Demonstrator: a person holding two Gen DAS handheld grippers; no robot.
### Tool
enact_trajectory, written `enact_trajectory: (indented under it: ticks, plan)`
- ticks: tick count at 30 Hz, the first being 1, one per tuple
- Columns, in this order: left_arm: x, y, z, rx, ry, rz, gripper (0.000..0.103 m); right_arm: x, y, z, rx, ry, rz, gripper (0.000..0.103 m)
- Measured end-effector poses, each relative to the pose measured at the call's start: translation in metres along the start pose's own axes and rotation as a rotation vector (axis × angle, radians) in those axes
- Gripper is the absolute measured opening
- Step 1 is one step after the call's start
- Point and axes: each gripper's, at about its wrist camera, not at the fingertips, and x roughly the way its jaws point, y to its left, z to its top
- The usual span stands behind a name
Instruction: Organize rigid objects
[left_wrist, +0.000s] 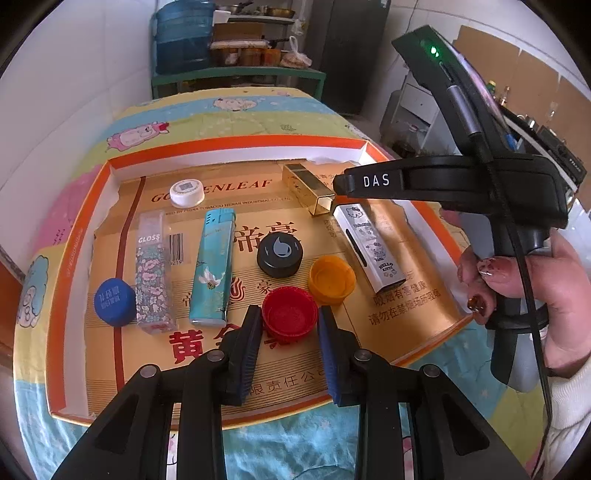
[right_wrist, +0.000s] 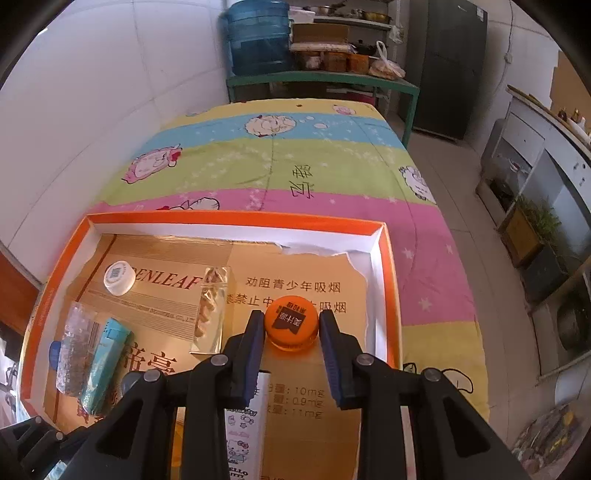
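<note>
Left gripper (left_wrist: 290, 317) clasping red cap (left_wrist: 290, 314), right gripper (right_wrist: 291, 325) clasping orange cap (right_wrist: 291, 325)

Striped cartoon-sheep quilt (right_wrist: 280, 173) covering the bed. Beyond its far edge, a green metal shelf (right_wrist: 325, 79) carrying a blue water jug (right_wrist: 258, 37), a cardboard box (right_wrist: 319, 33), jars and a plastic bag (right_wrist: 386, 66). Dark refrigerator (right_wrist: 448, 66) right of the shelf; white cabinet (right_wrist: 524, 147) along the right wall. White tiled wall (right_wrist: 110, 92) at left.

Caps (left_wrist: 290, 314), lighters (left_wrist: 213, 266) inside orange-rimmed tray (left_wrist: 236, 143)
</note>
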Motion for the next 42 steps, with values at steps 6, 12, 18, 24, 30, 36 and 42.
enact_trajectory:
  ticks: [6, 12, 18, 24, 30, 36, 42]
  plan:
    - [0.000, 0.005, 0.000, -0.004, 0.001, -0.026, 0.035, 0.006, 0.000, 0.000, 0.005, 0.032, -0.017, 0.031]
    - [-0.001, 0.002, -0.001, 0.000, 0.007, -0.046, 0.052, 0.004, -0.002, -0.001, 0.011, 0.036, -0.015, 0.045]
    - [-0.010, 0.004, -0.005, -0.018, -0.005, -0.058, 0.052, -0.012, -0.002, -0.005, 0.026, -0.005, -0.017, 0.046]
    - [-0.028, 0.001, -0.009, -0.010, -0.028, -0.059, 0.055, -0.032, 0.002, -0.012, 0.031, -0.035, -0.013, 0.046]
    - [-0.048, 0.004, -0.013, -0.029, -0.063, -0.061, 0.066, -0.055, -0.001, -0.024, 0.068, -0.062, 0.019, 0.056]
    - [-0.068, 0.007, -0.022, -0.039, -0.096, -0.037, 0.071, -0.083, 0.005, -0.041, 0.066, -0.094, 0.037, 0.064]
    - [-0.093, 0.006, -0.029, -0.044, -0.131, -0.020, 0.071, -0.112, 0.018, -0.061, 0.063, -0.139, 0.027, 0.064]
